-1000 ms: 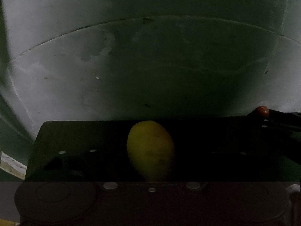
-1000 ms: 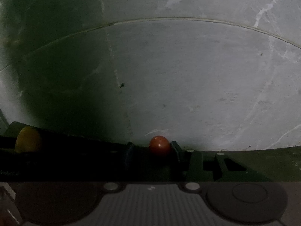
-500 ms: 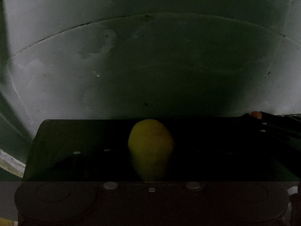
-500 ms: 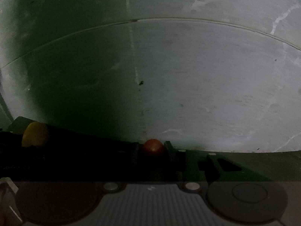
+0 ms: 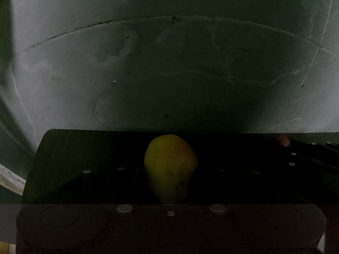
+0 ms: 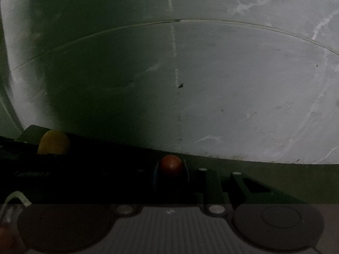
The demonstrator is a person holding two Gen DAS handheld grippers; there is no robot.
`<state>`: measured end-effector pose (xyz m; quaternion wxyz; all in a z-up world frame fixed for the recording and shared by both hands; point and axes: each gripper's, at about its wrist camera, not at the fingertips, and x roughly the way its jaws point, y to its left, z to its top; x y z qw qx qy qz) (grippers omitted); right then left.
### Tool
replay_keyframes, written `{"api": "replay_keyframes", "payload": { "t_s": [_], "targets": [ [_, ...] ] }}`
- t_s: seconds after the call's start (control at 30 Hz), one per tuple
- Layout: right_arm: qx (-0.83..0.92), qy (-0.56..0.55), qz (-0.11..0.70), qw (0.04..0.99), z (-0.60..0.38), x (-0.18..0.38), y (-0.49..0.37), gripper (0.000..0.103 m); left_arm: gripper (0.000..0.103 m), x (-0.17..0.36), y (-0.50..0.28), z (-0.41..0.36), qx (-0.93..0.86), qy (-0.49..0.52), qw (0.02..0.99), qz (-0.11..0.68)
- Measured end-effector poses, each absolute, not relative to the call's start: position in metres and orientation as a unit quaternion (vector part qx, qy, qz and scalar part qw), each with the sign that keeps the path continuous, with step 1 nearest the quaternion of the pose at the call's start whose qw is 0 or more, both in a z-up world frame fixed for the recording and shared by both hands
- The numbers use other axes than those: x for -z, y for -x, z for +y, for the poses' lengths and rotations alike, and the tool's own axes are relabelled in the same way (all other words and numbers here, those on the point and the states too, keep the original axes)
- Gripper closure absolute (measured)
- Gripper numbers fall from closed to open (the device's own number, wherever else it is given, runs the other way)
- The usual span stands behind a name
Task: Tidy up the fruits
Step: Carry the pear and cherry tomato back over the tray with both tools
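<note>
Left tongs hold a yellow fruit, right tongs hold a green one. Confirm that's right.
Not quite. The left tongs do hold the yellow fruit, but the small fruit in the right tongs is red, not green, as the right wrist view shows.

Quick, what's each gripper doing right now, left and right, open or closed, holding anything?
Left gripper: closed on the yellow fruit.
Right gripper: closed on the small red fruit.
</note>
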<state>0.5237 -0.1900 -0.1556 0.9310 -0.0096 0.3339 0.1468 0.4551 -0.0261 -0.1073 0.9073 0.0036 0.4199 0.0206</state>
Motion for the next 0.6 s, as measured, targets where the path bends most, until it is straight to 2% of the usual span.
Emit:
{"api": "replay_keyframes", "payload": {
  "t_s": [0.6],
  "targets": [
    [-0.167, 0.012, 0.341, 0.925, -0.205, 0.142, -0.524, 0.077, 0.049, 0.109, -0.458, -0.012, -0.008, 0.022, 0.904, 0.426]
  ]
}}
